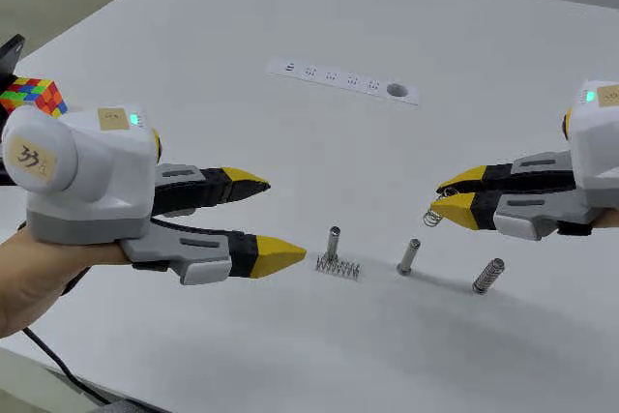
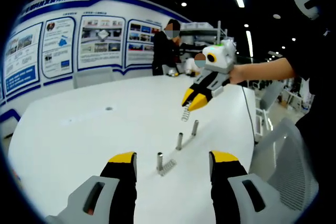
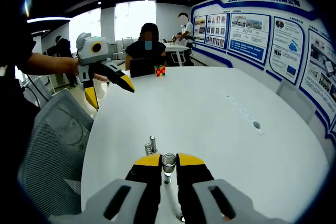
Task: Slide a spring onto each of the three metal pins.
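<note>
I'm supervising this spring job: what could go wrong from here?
Only the tips of the right tongs pinch the spring, so it may pop out. The bare middle pin stands unsupported and might topple if nudged. The loose spring lying by the left pin could roll.

The middle pin [image 1: 409, 256] stood on my bench [image 1: 193, 65]. Left of it stood another pin [image 1: 334, 239], a loose spring [image 1: 338, 268] lying at its foot; right of it, a spring-sleeved third pin [image 1: 488, 276]. Just behind it, to the right, my right claw [image 1: 435, 198] held a spare spring [image 1: 432, 217]; farther behind lay the socket strip [image 1: 343, 81].
</note>
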Motion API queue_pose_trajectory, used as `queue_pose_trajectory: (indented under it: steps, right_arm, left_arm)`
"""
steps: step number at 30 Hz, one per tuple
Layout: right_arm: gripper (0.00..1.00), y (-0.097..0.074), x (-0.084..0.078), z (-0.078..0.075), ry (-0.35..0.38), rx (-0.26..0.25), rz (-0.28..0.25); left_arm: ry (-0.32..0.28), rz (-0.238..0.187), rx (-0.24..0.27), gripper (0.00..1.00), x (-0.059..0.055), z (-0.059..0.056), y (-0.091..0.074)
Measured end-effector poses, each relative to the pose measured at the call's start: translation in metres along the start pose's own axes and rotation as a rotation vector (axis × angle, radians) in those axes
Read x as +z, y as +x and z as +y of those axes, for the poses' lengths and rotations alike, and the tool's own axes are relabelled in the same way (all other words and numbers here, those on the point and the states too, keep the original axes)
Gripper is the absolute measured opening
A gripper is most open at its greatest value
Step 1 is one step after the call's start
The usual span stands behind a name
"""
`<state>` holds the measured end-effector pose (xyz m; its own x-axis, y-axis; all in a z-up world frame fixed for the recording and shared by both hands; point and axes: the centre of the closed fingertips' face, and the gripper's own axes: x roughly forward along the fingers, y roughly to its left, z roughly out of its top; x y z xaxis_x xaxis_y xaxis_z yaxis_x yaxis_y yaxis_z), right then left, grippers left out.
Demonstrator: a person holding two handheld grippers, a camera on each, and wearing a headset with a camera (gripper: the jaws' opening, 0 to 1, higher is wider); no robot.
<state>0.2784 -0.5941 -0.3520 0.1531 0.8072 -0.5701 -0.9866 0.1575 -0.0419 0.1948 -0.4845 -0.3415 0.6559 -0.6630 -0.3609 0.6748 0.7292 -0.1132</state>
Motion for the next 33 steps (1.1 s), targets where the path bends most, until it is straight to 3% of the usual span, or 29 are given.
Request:
queue_pose_trajectory:
  steps: [8, 20, 33]
  right_arm:
    - [0.11, 0.007, -0.009, -0.005, 0.03, -0.003, 0.013]
    - [0.11, 0.02, -0.019, -0.001, 0.054, 0.004, 0.03]
    - [0.11, 0.027, -0.028, 0.004, 0.066, 0.026, 0.057]
  left_arm:
    - [-0.012, 0.002, 0.008, 0.65, -0.006, 0.005, -0.002]
    - [-0.038, 0.007, 0.066, 0.78, -0.014, 0.019, -0.01]
    - [-0.044, 0.021, 0.102, 0.9, -0.022, 0.022, -0.011]
